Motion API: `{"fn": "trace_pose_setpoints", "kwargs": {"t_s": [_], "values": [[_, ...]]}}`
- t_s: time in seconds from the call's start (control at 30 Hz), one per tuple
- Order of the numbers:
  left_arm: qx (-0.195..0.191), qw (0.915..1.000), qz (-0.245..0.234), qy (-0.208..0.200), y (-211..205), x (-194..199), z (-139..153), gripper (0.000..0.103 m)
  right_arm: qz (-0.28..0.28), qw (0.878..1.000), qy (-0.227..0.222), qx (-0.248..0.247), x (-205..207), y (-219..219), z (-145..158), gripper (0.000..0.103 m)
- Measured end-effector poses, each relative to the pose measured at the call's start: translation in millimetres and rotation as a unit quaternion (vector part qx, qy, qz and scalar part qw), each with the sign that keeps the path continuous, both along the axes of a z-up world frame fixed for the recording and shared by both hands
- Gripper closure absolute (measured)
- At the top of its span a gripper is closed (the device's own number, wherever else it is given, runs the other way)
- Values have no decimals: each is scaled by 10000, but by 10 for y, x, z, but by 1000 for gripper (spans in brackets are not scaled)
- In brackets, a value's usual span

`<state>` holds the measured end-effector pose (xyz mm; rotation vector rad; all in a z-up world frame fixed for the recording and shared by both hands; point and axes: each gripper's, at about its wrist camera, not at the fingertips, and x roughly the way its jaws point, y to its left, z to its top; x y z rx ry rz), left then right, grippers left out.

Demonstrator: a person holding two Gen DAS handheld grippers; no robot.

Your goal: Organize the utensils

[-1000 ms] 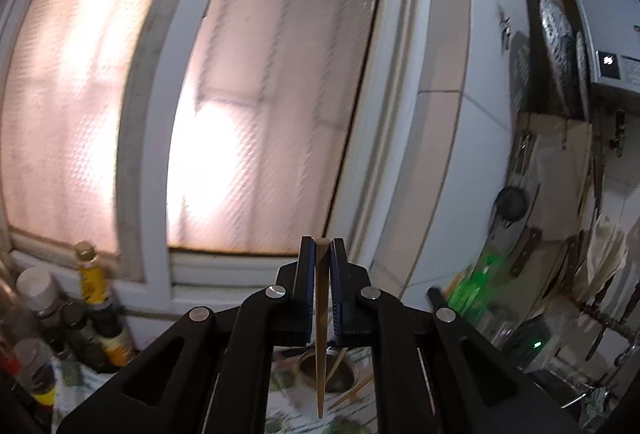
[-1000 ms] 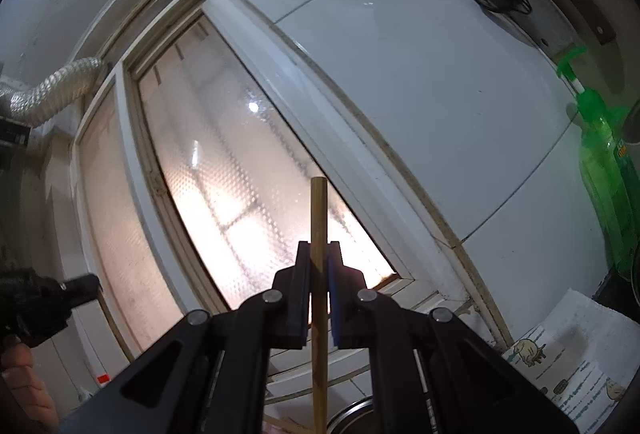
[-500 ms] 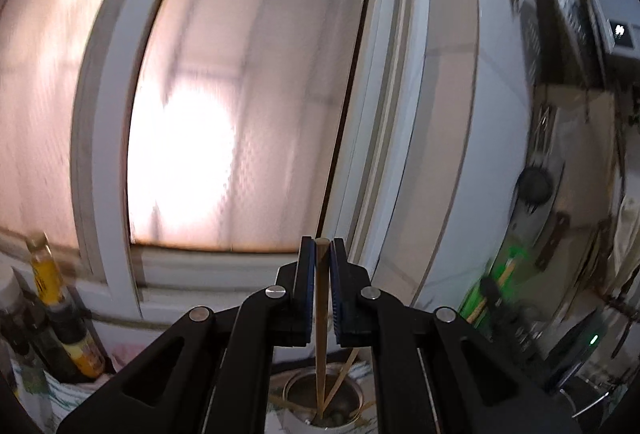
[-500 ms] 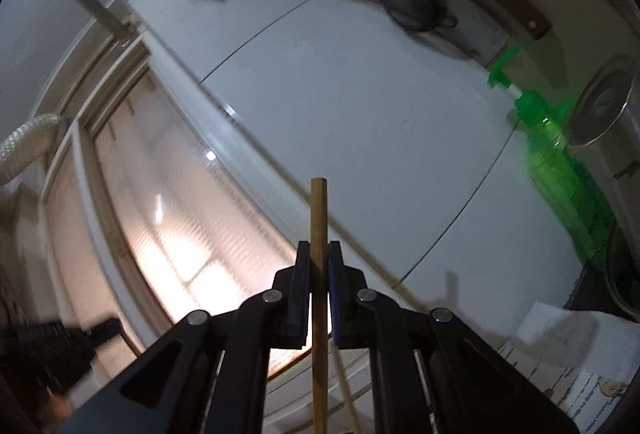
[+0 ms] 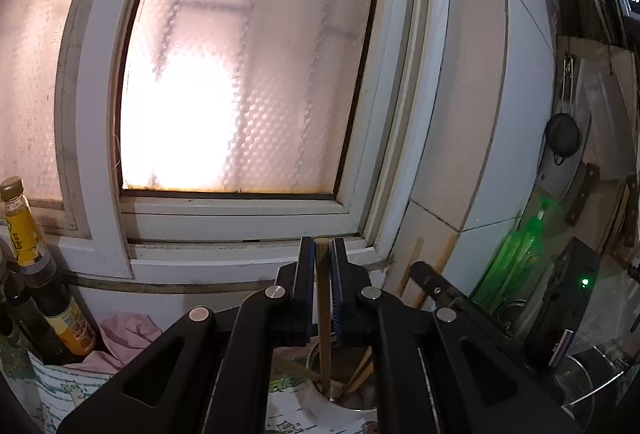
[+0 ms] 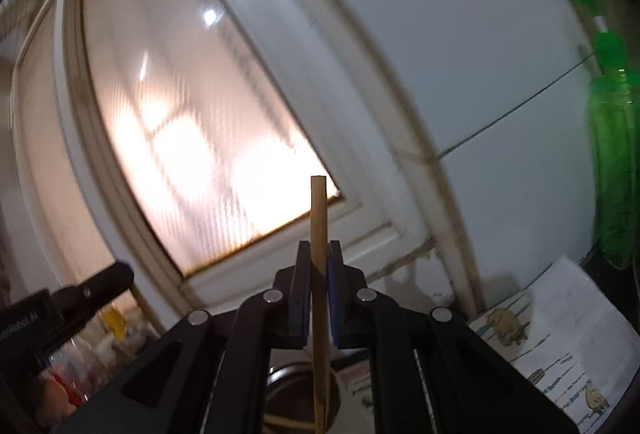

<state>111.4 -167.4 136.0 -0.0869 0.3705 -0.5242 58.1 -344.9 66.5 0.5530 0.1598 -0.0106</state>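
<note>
Left gripper (image 5: pixel 322 254) pinches a chopstick (image 5: pixel 324 322) (upright) into the cup (image 5: pixel 320 400).

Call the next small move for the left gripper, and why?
Probably open the left gripper and let go. It is shut on an upright chopstick whose lower tip already sits inside the round holder beside other chopsticks, so releasing should drop it in.
</note>
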Motion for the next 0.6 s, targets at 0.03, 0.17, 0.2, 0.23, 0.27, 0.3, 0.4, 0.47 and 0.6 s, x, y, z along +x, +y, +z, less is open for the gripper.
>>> {"fn": "trace_pose_setpoints", "kwargs": {"t_s": [0.03, 0.17, 0.2, 0.23, 0.27, 0.3, 0.4, 0.47, 0.6], "values": [[-9, 10000, -9, 1, 17, -5, -13, 96, 61, 10000, 72, -12, 25, 27, -16, 96], [42, 10000, -26, -44, 67, -44, -12, 96, 240, 9992, 310, -1, 96, 85, -53, 95], [85, 9999, -20, -51, 72, -51, -2, 96, 257, 9991, 329, -3, 103, 84, -55, 95], [108, 9999, 11, -69, 90, -67, 7, 96, 294, 9990, 340, -3, 104, 95, -59, 95], [104, 9999, 33, -108, 112, -88, 19, 95, 316, 9989, 353, -6, 104, 106, -67, 94], [94, 9998, 36, -165, 135, -117, 35, 92, 313, 9988, 375, -19, 106, 108, -82, 91], [78, 9994, 56, -346, 211, -215, 105, 79, 265, 9989, 379, -104, 85, 137, -77, 70], [75, 9987, 112, -488, 264, -292, 160, 71, 240, 9989, 338, -222, 62, 158, -65, 70], [-11, 9972, 226, -710, 380, -421, 267, 56, 135, 9990, 201, -366, -9, 217, -16, 49]]}}
